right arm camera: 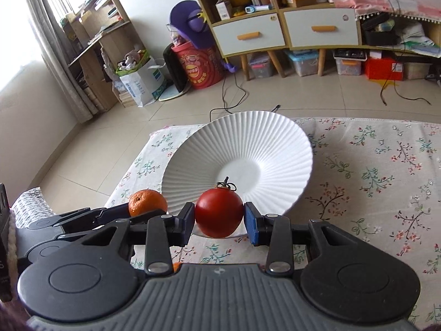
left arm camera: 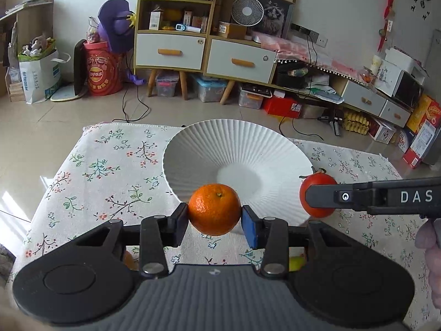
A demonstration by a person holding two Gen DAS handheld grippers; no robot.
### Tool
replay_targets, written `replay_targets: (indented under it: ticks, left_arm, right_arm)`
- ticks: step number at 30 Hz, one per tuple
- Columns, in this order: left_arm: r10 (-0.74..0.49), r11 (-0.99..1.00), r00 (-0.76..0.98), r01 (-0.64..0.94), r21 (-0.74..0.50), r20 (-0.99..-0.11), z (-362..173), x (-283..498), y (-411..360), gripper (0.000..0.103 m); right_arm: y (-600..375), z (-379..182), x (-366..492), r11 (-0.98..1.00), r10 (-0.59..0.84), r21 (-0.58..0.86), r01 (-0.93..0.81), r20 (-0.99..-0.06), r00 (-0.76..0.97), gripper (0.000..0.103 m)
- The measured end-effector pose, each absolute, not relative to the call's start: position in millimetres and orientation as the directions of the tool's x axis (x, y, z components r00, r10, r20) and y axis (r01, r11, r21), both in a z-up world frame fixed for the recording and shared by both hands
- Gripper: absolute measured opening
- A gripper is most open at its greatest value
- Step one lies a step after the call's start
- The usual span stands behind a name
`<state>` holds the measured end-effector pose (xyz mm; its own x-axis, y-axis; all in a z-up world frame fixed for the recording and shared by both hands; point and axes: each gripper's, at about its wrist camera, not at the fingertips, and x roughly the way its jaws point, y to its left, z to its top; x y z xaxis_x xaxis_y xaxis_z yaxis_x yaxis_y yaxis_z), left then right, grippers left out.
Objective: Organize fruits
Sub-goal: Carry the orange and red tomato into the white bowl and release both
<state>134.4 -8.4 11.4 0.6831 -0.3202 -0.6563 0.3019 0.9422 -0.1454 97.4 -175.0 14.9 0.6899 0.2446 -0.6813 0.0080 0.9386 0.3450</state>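
Left wrist view: left claw (left arm camera: pixel 214 218) clamped on an orange mandarin (left arm camera: pixel 214 209), pads pressing both sides, fruit held clear of the floral cloth on the worktop (left arm camera: pixel 104 171). Just behind the mandarin, a white ribbed plate (left arm camera: pixel 237 143), nothing in it. To the right, the right claw (left arm camera: pixel 321 197) comes in from the side, gripping a red tomato (left arm camera: pixel 317 212) at the plate's near right rim; a bit of a hand (left arm camera: pixel 430 251) shows at the frame edge. Small yellow-green object (left arm camera: pixel 297 263) under the claw body, possibly another fruit, mostly hidden. Right wrist view: right claw (right arm camera: pixel 219 219) closed on the tomato (right arm camera: pixel 219 212), stem up, held over the near edge of the plate (right arm camera: pixel 248 143). Left claw's finger (right arm camera: pixel 115 210) at left, carrying the mandarin (right arm camera: pixel 147 202) just beside the plate's rim.
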Motion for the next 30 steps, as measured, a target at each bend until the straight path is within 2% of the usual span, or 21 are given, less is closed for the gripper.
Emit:
replay_targets:
  ticks: [11,30]
  left_arm:
    - [-0.289,0.945,0.698,0.318,-0.077,-0.655,-5.3,158.0,-41.7,0.042]
    - [-0.274,0.941,0.709,0.337,-0.029,-0.649,-15.8,174.9,-51.4,0.042]
  right_arm:
    - [-192.8,0.3,123.2,0.93,0.214,0.36,0.071,-0.69,0.691,0.035]
    - [-186.4,-17.1,139.3,0.936,0.221,0.348,0.056,-0.704,0.675,0.035]
